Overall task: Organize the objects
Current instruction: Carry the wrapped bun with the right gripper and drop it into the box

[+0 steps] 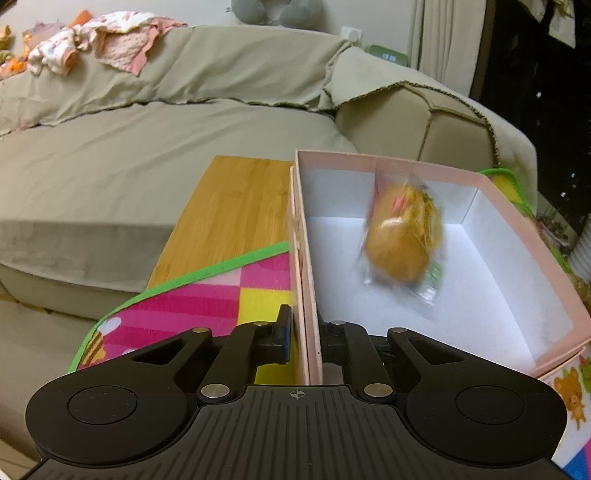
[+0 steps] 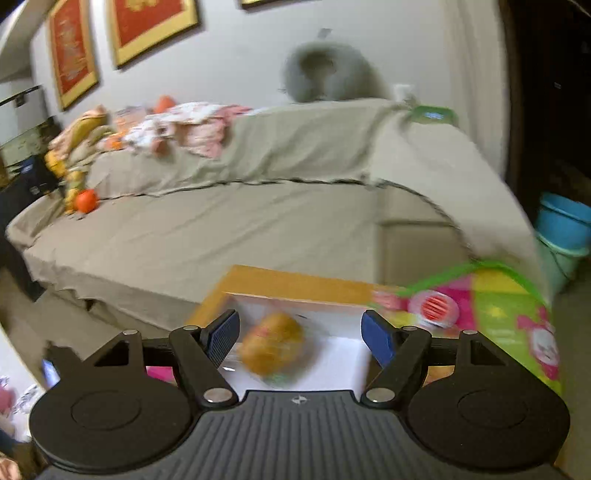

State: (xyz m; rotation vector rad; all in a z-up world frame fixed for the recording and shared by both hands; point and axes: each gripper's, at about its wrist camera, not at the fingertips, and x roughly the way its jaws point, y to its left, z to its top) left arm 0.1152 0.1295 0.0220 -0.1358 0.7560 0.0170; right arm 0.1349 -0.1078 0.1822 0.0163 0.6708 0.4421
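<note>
My left tool [image 1: 303, 334] is clamped on the near left wall of the pale pink cardboard box with a white lining [image 1: 491, 184], one blue-padded finger outside the wall and the other inside. My right tool [image 2: 300, 338] stands with its blue pads well apart and nothing pressed between them; the orange-brown plush toy in a clear plastic bag [image 2: 273, 347] shows blurred in the gap, below the pads and touching neither. From the left wrist view that same bagged toy [image 1: 402, 236] is inside the box, toward the far half, smeared by motion, so I cannot tell whether it rests on the box floor. The rest of the white floor around it is open. The box sits on a bright play mat with a green border and pink and yellow patches [image 1: 207, 299], which overlaps a light wooden surface [image 1: 236, 210]; the box's left wall runs just beside the bare wood. Past the surface's far edge is a long sofa under an olive-grey cover [image 1: 147, 155], with pink and white baby clothes [image 1: 110, 40] heaped on its back. I can read no writing; the digits on a small green clock [image 1: 388, 56] behind the armrest are too blurred. Only the right wrist view shows red pictures in gold frames [image 2: 151, 26] on the wall, a grey neck pillow [image 2: 325, 74] in full, a round red-and-white toy [image 2: 434, 308] on the mat, and blue and teal buckets [image 2: 563, 229] at the right.
</note>
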